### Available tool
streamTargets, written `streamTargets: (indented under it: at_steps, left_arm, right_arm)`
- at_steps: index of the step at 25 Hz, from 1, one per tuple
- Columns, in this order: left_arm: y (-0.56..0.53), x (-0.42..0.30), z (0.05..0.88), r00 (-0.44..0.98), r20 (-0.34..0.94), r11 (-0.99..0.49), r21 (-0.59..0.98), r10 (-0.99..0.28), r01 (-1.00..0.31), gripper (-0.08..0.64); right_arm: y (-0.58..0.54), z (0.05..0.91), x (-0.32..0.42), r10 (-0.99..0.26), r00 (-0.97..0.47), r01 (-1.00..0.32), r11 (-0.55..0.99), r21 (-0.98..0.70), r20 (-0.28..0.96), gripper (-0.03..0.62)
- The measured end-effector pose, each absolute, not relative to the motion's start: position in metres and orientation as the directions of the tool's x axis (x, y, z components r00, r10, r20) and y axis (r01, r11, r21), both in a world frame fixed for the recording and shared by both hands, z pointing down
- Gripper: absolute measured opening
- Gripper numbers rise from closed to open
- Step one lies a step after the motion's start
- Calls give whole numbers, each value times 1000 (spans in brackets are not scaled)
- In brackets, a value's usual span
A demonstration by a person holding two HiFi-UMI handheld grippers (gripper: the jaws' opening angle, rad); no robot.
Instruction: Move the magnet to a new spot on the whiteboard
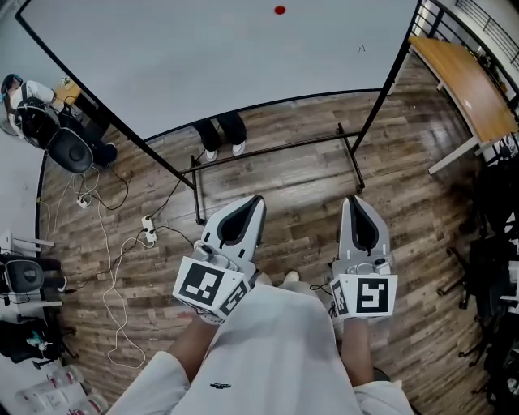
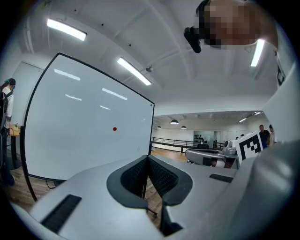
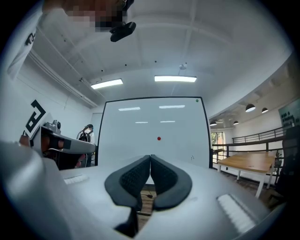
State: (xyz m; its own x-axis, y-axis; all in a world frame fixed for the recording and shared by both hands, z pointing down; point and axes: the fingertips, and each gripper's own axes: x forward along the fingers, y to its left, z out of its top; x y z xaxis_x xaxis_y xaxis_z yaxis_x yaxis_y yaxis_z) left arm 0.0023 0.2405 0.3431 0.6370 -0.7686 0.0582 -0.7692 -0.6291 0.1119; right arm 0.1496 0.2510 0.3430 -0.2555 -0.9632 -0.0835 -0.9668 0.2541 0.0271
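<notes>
- Head view showed me the red magnet [image 1: 280, 10] stuck high on the whiteboard [image 1: 243, 65], well apart from both grippers.
- I saw the left gripper [image 1: 258, 199] clenched, its jaws together with nothing between them.
- I saw the right gripper [image 1: 354, 199] likewise clenched and empty, pointing toward the board above the wooden floor [image 1: 300, 186].

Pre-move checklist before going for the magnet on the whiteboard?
1. Magnet located: ok, the red magnet sits on the whiteboard.
2. Jaws empty: ok, left gripper and right gripper hold nothing.
3. Jaws open for a grasp: not ok, both pairs are shut.
4. Gripper at the magnet: not ok, both are held low, well short of the board.
5. Free spot to move it to: ok, the board is mostly bare.
</notes>
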Motion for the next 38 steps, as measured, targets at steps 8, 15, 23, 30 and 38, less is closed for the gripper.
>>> streamTargets:
  at_steps: [8, 15, 23, 30, 38]
  left_arm:
    - [213, 17, 347, 629, 65, -620, 116, -774, -776, 6]
    - [140, 14, 352, 644, 50, -635, 124, -764, -763, 6]
    - [16, -4, 337, 658, 25, -650, 131, -752, -748, 6]
    - [-77, -27, 320, 696, 10, -690, 127, -718, -713, 6]
    - [-141, -38, 316, 706, -4, -700, 135, -708, -701, 6]
  right_arm:
    - [221, 345, 160, -958, -271, -963, 271, 15, -93, 11]
    - [152, 351, 153, -959, -268, -963, 267, 32, -86, 11]
    - [34, 335, 135, -965, -247, -969, 243, 54, -86, 11]
    - [-63, 321, 110, -973, -207, -978, 205, 34, -101, 11]
    - [-128, 307, 91, -971, -209, -977, 202, 66, -118, 11]
